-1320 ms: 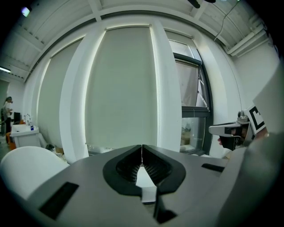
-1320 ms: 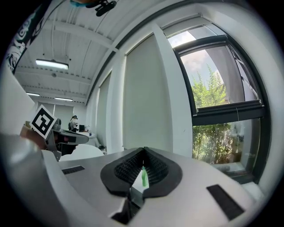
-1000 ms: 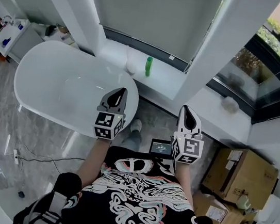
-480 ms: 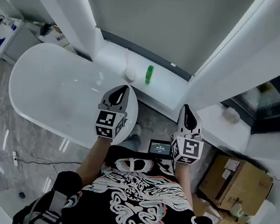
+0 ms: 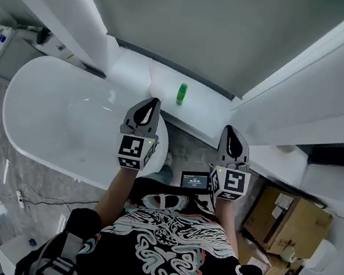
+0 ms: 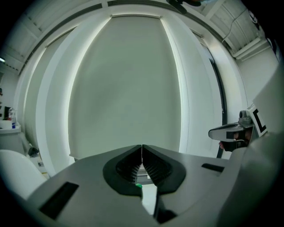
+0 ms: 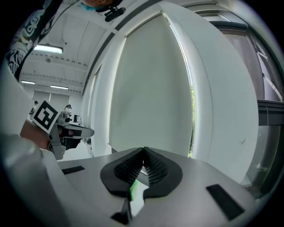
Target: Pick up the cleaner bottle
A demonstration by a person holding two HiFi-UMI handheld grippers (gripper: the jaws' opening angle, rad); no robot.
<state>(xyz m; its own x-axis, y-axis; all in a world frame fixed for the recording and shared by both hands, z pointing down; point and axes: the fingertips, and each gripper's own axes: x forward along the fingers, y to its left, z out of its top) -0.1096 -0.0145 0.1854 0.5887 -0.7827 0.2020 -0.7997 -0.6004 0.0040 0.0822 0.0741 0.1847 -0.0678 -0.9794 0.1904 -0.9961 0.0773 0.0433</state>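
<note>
The cleaner bottle (image 5: 182,93) is small and green and stands upright on the white window ledge (image 5: 211,111) below a drawn blind. In the head view my left gripper (image 5: 154,101) is held just short of the ledge, left of the bottle, its jaws shut and empty. My right gripper (image 5: 231,129) is right of the bottle and farther back, also shut and empty. The left gripper view shows closed jaws (image 6: 141,146) with a bit of the green bottle (image 6: 138,185) below them. The right gripper view shows closed jaws (image 7: 143,151) and a sliver of the green bottle (image 7: 132,189).
A white bathtub (image 5: 47,115) fills the left, its rim under my left gripper. A white pillar (image 5: 57,7) rises at the back left. Cardboard boxes (image 5: 288,218) stand at the right. A small screen (image 5: 196,181) sits on the floor by the person's feet.
Both grippers have come forward toward the ledge, so the bottle now lies closer to their tips. The dark window at the right has slid out of view. Jaws stayed shut.
</note>
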